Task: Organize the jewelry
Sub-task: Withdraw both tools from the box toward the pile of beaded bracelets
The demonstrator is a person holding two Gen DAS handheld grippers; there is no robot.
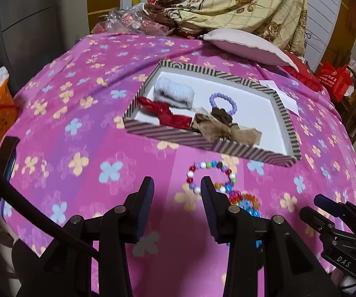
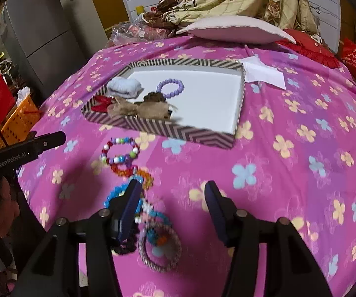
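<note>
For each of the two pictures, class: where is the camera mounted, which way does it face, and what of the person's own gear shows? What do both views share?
Left wrist: on the left tool, facing the striped tray; open fingers, right tool at right.
Right wrist: on the right tool, facing the tray; open fingers, left tool at left.
Shared: tray, purple bracelet, multicolored bead bracelet.
</note>
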